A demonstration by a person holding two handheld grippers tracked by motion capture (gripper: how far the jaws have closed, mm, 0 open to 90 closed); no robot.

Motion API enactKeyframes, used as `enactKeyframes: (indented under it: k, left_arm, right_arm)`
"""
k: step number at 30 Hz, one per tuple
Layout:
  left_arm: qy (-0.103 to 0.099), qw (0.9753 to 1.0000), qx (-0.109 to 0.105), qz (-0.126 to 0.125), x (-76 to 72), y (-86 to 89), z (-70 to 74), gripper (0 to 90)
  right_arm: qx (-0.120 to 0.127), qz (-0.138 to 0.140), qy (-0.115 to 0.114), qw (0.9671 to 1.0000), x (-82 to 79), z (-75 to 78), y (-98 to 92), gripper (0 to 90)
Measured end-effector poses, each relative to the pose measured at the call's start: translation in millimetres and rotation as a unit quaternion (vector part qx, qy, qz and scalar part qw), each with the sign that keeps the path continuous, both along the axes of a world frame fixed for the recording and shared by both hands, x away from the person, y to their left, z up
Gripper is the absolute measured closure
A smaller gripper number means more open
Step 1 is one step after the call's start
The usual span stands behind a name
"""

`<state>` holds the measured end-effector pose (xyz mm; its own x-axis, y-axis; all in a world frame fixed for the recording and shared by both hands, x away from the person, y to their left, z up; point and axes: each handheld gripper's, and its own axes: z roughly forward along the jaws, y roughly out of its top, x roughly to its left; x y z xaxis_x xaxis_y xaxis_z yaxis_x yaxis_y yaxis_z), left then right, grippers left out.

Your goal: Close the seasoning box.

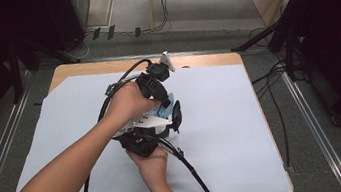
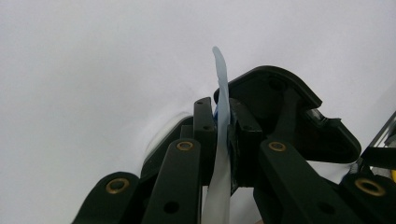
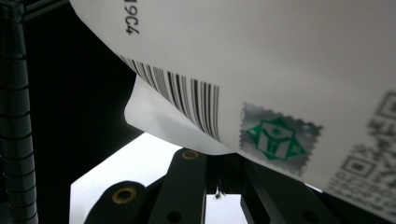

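- Forearms enter the high view from the bottom edge and meet over the middle of the bench [image 1: 230, 178], which is covered by a pale sheet.
- Left gripper [image 1: 164, 99], held by the left hand [image 1: 127, 104], points down and toward the right gripper [image 1: 155, 128], gripped from below by the right hand [image 1: 150, 162]; the two tools sit close together, judged so that both can hold one thin item between them.
- White packet [image 1: 149, 120] with a pale blue part lies between the two grippers, lifted just off the bench; black cables trail toward the near edge.
- Left gripper view: the black jaws stand nearly closed, pinching the packet's thin edge [image 2: 220, 140], which rises upright between them and curls slightly at its tip. A black moulded part [image 2: 289, 116], probably of the other gripper, sits just behind.
- Right gripper view: the packet's printed face [image 3: 280, 70], bearing a barcode, a green stamp-like mark and part of a square code, hangs close above the jaws. A loose flap [image 3: 159, 116] droops toward them.
- Right jaws appear drawn close together under the flap, but whether they clamp it cannot be told; the contact is hidden.
- Judged purpose: one gripper anchors the packet while the other works at the flap, as for peeling or tearing open.
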<state>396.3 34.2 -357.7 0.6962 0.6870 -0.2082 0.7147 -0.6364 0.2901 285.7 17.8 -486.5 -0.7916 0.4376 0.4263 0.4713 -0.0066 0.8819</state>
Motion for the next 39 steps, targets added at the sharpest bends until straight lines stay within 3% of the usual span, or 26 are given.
enactKeyframes:
  k: [39]
  left_arm:
    - [-0.004,1.0,-0.001,-0.001,-0.8,-1.6,3.2,80.9]
  right_arm:
    - [0.001,0.001,-0.003,1.0,1.0,0.3,0.0,90.0]
